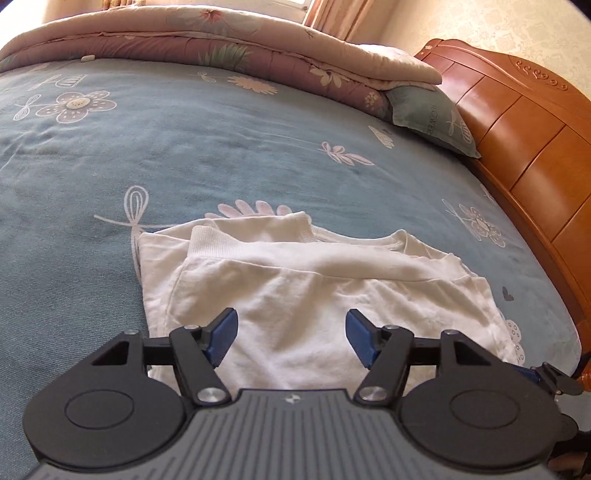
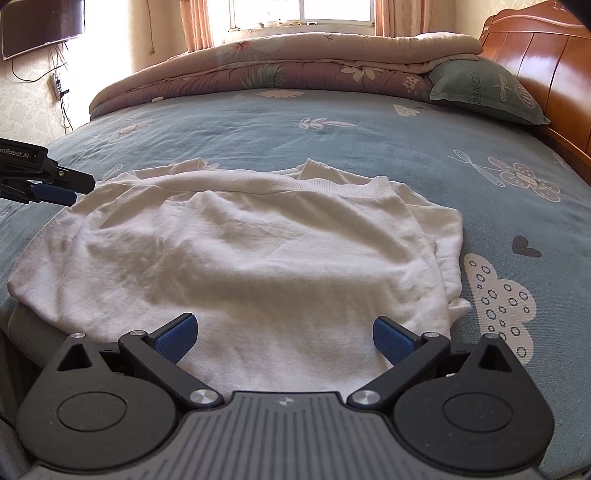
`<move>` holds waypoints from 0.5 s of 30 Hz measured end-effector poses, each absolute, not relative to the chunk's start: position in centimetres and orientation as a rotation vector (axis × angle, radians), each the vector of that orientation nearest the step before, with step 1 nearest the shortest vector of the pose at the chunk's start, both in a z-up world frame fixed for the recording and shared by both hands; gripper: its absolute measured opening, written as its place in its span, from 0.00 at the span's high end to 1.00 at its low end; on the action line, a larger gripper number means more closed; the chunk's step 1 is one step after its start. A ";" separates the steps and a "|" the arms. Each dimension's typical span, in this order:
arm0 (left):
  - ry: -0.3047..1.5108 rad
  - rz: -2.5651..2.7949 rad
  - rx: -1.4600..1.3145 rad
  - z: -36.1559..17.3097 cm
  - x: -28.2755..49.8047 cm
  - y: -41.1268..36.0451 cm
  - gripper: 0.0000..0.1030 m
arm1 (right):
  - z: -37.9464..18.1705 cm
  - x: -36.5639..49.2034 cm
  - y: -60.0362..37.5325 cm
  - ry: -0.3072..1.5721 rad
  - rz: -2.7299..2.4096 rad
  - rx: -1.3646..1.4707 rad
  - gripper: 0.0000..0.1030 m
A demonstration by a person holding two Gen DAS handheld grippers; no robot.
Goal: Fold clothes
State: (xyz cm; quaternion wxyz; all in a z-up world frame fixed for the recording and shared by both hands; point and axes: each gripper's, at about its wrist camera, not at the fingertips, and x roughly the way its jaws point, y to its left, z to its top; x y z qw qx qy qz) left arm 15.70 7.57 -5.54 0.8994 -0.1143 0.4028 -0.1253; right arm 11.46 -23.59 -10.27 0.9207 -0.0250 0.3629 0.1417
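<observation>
A white sweatshirt [image 1: 314, 280] lies folded over on the blue flowered bedsheet [image 1: 110, 166], its ribbed hem and collar toward the far side. My left gripper [image 1: 291, 317] hovers over the near part of the cloth, jaws open, nothing between the blue pads. In the right wrist view the same sweatshirt [image 2: 240, 251] spreads wide, and my right gripper [image 2: 284, 319] stands open above its near edge, also empty. The left gripper [image 2: 55, 192] shows again at the far left of that view, beside the garment's left edge.
A folded pink floral quilt [image 2: 295, 70] lies along the far side of the bed, with a green pillow [image 2: 484, 92] at its right end. A wooden headboard [image 1: 524, 122] borders the right. A wall-mounted screen [image 2: 40, 26] and window [image 2: 299, 11] lie beyond.
</observation>
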 end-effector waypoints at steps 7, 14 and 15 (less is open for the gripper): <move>0.963 -0.286 -0.198 -8.7 14.0 5.4 0.35 | -9.8 11.4 -24.7 0.719 0.250 -0.019 0.00; 0.939 -0.281 -0.186 -7.2 14.2 5.5 0.35 | -10.4 10.9 -26.0 0.733 0.225 0.013 0.00; 0.931 -0.281 -0.179 -6.9 14.3 5.4 0.34 | -10.2 10.7 -26.1 0.716 0.222 0.019 0.00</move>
